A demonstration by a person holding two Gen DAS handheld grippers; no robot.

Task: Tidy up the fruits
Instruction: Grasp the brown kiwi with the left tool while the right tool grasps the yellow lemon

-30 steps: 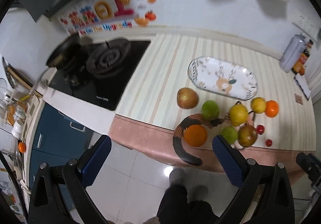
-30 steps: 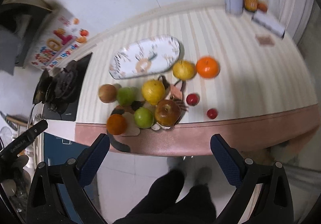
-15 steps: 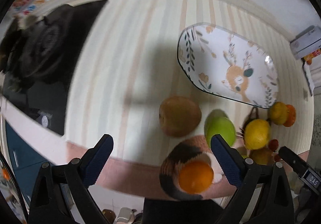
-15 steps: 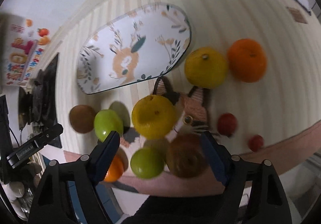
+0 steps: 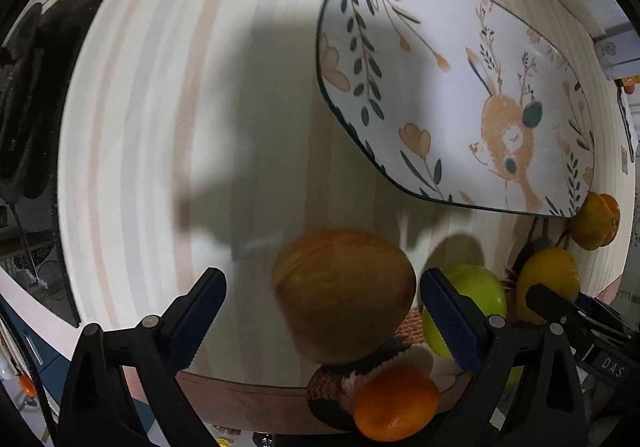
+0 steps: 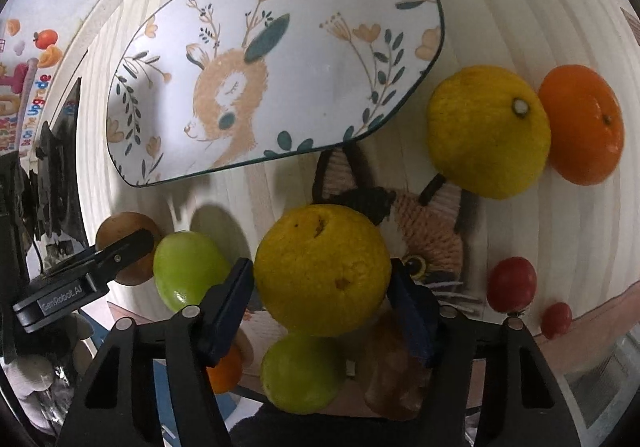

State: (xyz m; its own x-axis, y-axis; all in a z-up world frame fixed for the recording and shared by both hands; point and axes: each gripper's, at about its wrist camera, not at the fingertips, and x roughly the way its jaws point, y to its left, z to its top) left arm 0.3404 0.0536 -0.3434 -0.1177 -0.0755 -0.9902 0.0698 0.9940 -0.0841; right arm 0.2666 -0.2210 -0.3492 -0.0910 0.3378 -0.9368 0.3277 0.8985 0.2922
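One oval plate point(image 6: 276, 59), printed with a fawn, leaves and flowers, lies on the striped worktop point(image 5: 160, 127) and holds no fruit. All the fruit sits outside it, on or around a knitted cat-face mat point(image 6: 424, 231) at the worktop's front edge.

My left claw point(image 5: 320, 311) is spread wide around a brownish apple point(image 5: 344, 295); its pads flank the fruit, the right pad just beside it, the left pad apart from it. Just right of that pad sits a green apple point(image 5: 476, 295), and below it an orange point(image 5: 394, 405) on the mat's dark edge.

My right claw point(image 6: 322, 303) brackets a yellow citrus point(image 6: 322, 271) with both pads hard by its sides; I cannot tell whether they press it. Below lie another green fruit point(image 6: 300, 373) and a brown one point(image 6: 392, 371). Farther right a second yellow citrus point(image 6: 486, 131) touches an orange point(image 6: 582, 125), with two small red fruits point(image 6: 512, 284) nearer the edge.

The left tool reads "GenRobot.AI"; the right tool shows "DAS". Colourful wall stickers point(image 6: 28, 87) include "Upgrade".
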